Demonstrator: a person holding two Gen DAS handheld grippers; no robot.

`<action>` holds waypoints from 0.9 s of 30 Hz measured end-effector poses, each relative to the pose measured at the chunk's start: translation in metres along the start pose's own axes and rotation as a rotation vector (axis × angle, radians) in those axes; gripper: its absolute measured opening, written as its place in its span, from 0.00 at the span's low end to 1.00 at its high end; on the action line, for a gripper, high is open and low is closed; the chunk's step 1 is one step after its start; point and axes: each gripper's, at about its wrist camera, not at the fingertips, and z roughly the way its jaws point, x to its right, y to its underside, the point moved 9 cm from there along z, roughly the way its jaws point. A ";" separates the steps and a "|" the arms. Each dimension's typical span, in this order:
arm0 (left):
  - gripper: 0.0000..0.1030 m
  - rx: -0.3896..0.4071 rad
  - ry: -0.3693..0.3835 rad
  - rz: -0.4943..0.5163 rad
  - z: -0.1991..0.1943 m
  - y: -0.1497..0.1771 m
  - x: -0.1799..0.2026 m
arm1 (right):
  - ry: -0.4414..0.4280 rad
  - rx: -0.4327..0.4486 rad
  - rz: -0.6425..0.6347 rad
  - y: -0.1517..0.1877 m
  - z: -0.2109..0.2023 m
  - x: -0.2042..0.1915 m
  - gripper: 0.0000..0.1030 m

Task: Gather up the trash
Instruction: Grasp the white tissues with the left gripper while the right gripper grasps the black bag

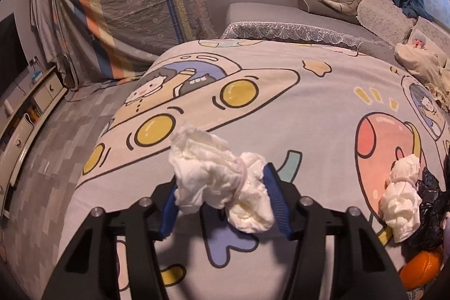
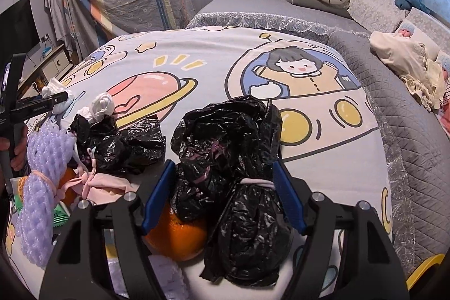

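While two black bags (image 2: pixel 225 137) and two white wads lie on the bed (image 2: pixel 323 153), the left claw (image 1: pixel 222 196) pinches one wad (image 1: pixel 213 179); the right claw (image 2: pixel 222 196) straddles the nearer bag, grip unclear.

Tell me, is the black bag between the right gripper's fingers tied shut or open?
Tied shut: a pale band cinches the black bag around its middle.

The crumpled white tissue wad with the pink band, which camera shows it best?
The left wrist view: the crumpled white tissue wad fills the centre, between the left gripper fingers. The right wrist view shows it only small and partly hidden at the far left.
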 end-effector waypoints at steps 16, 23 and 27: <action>0.40 0.045 -0.005 -0.055 -0.030 -0.008 -0.012 | 0.018 0.063 0.058 -0.012 -0.026 0.020 0.16; 0.40 0.074 0.008 -0.068 -0.052 -0.006 -0.015 | 0.011 0.121 0.062 -0.018 -0.061 0.021 0.16; 0.40 0.096 0.027 -0.078 -0.068 -0.002 -0.012 | -0.004 0.138 0.062 -0.014 -0.078 0.018 0.16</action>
